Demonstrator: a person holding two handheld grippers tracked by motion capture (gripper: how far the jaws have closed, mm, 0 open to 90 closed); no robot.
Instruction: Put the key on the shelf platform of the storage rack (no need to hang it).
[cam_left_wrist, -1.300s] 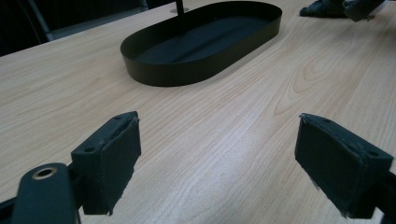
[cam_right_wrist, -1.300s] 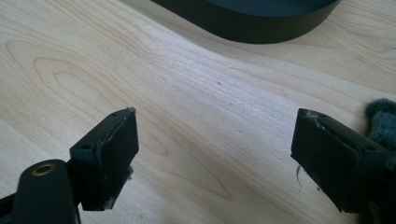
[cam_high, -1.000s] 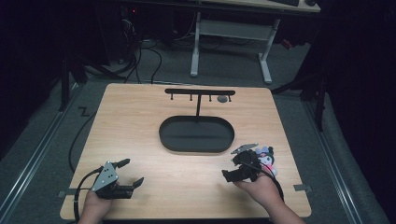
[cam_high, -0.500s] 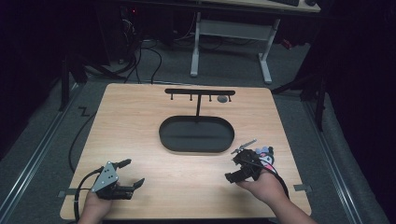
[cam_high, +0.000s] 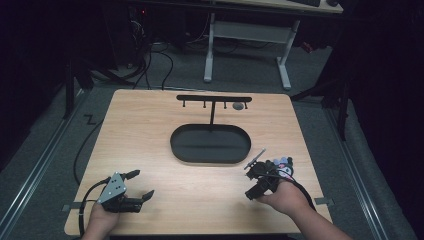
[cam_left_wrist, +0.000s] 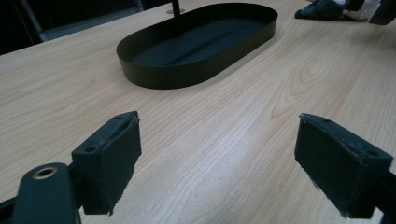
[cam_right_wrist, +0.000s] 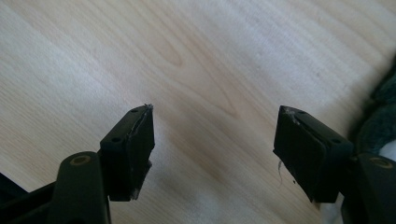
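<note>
A small soft toy (cam_high: 284, 164), dark teal with white and pink, lies on the wooden table (cam_high: 150, 130) near its right edge. My right gripper (cam_high: 254, 181) stands open just left of the toy, jaws pointing down-left at bare wood. In the right gripper view the right gripper (cam_right_wrist: 215, 149) holds nothing, and the toy's fuzzy edge (cam_right_wrist: 379, 127) shows beside the right jaw. My left gripper (cam_high: 141, 184) rests open at the near left. In the left gripper view the left gripper (cam_left_wrist: 219, 158) is empty and faces the black oval tray (cam_left_wrist: 154, 77), with the toy (cam_left_wrist: 327, 9) far off.
The black oval tray (cam_high: 175, 150) sits mid-table, with a black T-shaped hook rack (cam_high: 214, 99) rising behind it. A small grey item (cam_high: 238, 106) hangs from the rack's right end. Bare wood lies between the two grippers.
My right gripper has drawn back slightly toward the near edge and turned a little beside the toy. The left gripper has stayed where it was.
</note>
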